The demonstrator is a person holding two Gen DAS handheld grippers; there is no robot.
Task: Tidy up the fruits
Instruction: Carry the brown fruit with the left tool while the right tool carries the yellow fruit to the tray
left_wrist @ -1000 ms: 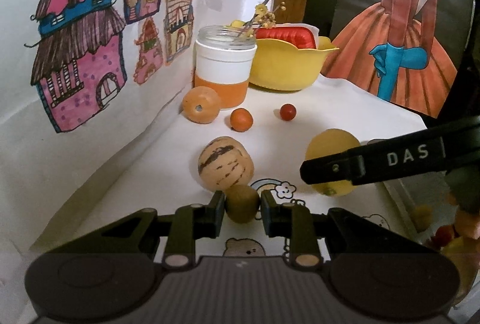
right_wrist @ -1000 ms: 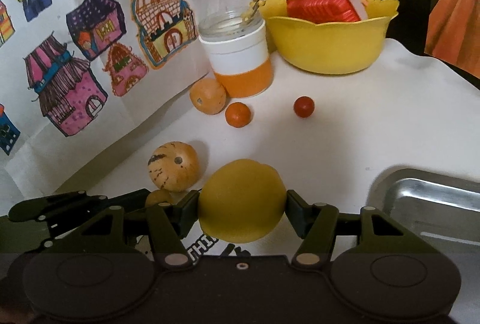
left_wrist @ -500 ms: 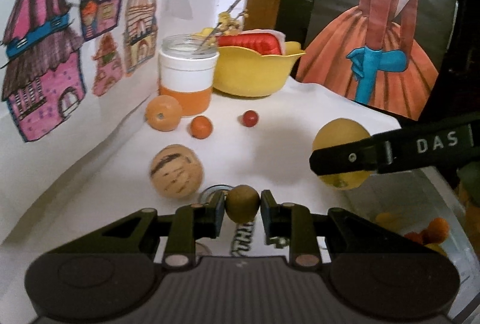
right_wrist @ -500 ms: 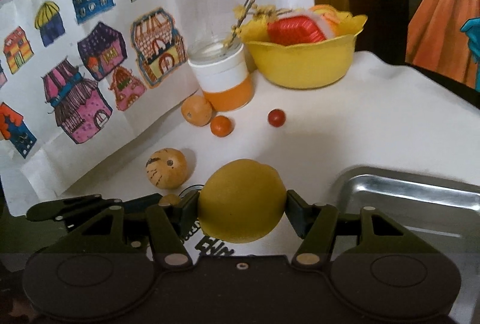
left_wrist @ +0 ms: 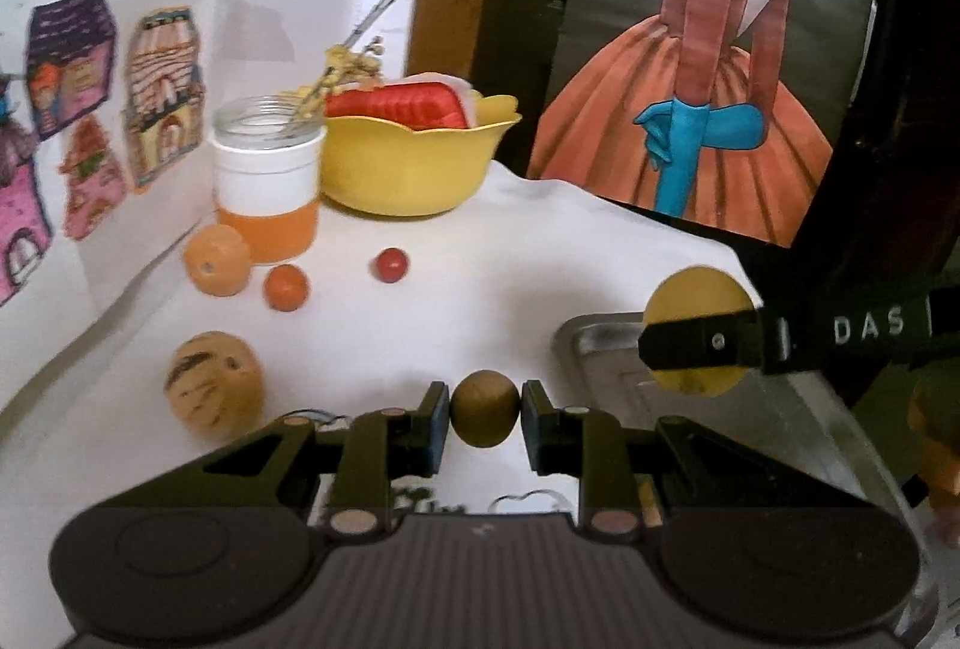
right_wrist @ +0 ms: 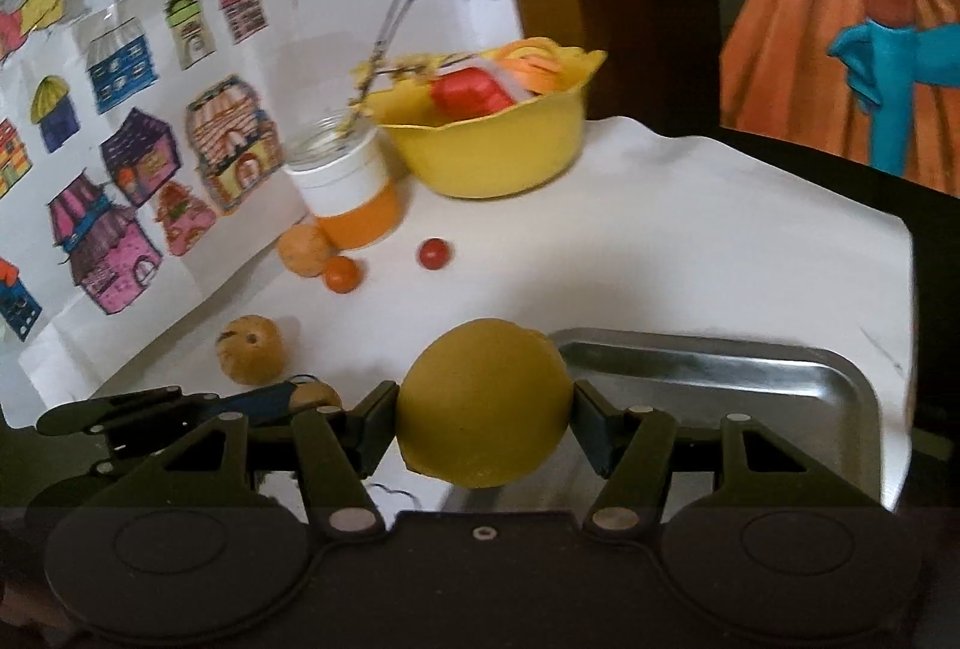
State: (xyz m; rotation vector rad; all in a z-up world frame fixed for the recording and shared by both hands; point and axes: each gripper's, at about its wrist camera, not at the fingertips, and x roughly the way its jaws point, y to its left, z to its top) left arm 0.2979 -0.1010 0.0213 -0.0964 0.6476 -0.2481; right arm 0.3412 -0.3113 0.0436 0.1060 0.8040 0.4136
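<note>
Left gripper (left_wrist: 485, 416): jaws pinching a small brown-green kiwi (left_wrist: 485, 416), held clear above the white surface (left_wrist: 540, 277).
Right gripper (right_wrist: 483, 421): jaws pinching a large yellow lemon (right_wrist: 483, 412) by its two sides; in the left wrist view the same gripper (left_wrist: 699, 349) shows from the side, off to the right of the left jaws and further forward.
Metal tray (right_wrist: 750, 379): ahead and to the right of the right jaws; the lemon hangs at its near left corner. In the left wrist view the tray (left_wrist: 600, 343) lies to the right of the left jaws, with the lemon (left_wrist: 699, 301) over its far edge.
Striped round fruit (left_wrist: 215, 385): on the surface, left of the left jaws and slightly ahead.
Orange fruit (left_wrist: 217, 259): well ahead and left of the left jaws, touching or just beside the jar.
Small orange fruit (left_wrist: 286, 287): just right of the orange fruit.
Small red fruit (left_wrist: 391, 265): ahead of the left jaws, apart from the others.
Jar (left_wrist: 267, 181): far ahead and left, white band over an orange base, a flowering twig inside it.
Yellow bowl (left_wrist: 414, 163): far ahead, just right of the jar, holding something red.
Fruits at the tray's right edge (left_wrist: 936, 445): orange, blurred, cannot tell what kind.
</note>
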